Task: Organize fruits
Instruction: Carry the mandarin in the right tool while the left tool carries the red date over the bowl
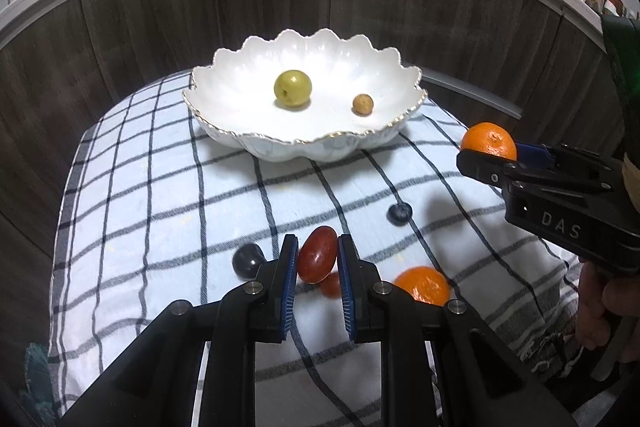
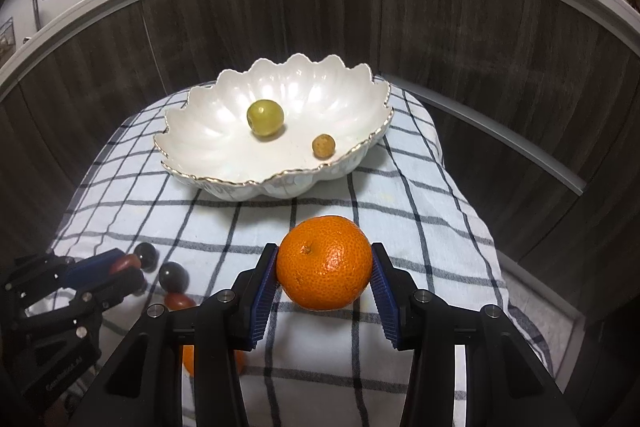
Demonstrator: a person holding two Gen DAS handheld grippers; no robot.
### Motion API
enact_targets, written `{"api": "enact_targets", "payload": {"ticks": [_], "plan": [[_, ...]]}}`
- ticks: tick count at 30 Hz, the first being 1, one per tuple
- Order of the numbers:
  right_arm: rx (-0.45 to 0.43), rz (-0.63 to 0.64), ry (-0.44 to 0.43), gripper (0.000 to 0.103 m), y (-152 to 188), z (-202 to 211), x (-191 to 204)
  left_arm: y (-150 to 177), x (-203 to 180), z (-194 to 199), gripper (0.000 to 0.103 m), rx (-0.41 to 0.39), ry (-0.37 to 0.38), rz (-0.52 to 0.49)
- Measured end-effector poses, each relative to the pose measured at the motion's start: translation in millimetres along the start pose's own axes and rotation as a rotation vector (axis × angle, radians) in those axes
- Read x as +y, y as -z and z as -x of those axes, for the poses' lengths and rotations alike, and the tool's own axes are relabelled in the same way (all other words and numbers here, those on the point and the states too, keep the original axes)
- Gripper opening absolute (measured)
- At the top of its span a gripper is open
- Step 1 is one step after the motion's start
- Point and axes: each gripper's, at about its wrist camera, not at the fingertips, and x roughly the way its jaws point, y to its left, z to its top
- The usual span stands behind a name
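now your left gripper (image 1: 318, 259) pinches the red grape (image 1: 317, 254), your right gripper (image 2: 325, 269) clamps the orange (image 2: 324, 262); carry both over the bowl (image 2: 208, 163) rim, release them low and gently.

A scalloped white ceramic bowl with gilt rim (image 1: 240, 141) sits at 12 o'clock, holding a round green fruit (image 1: 292, 88) and, at its 3 o'clock, a small tan fruit (image 1: 363, 104). A glossy red oval fruit (image 1: 317, 259) and a bright orange mandarin (image 2: 324, 263) are each clamped off the cloth.
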Motion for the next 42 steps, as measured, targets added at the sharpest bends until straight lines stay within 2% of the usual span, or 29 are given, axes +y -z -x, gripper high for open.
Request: {"api": "enact_targets", "payload": {"ticks": [21, 42], "plan": [[-0.056, 0.031, -0.011, 0.046, -44, 0, 18, -48, 36, 1, 0.021, -0.055, -0.052, 0.055], [-0.086, 0.040, -0.013, 0.046, -89, -12, 32, -101, 65, -16, 0.021, -0.096, -0.082, 0.089]]}}
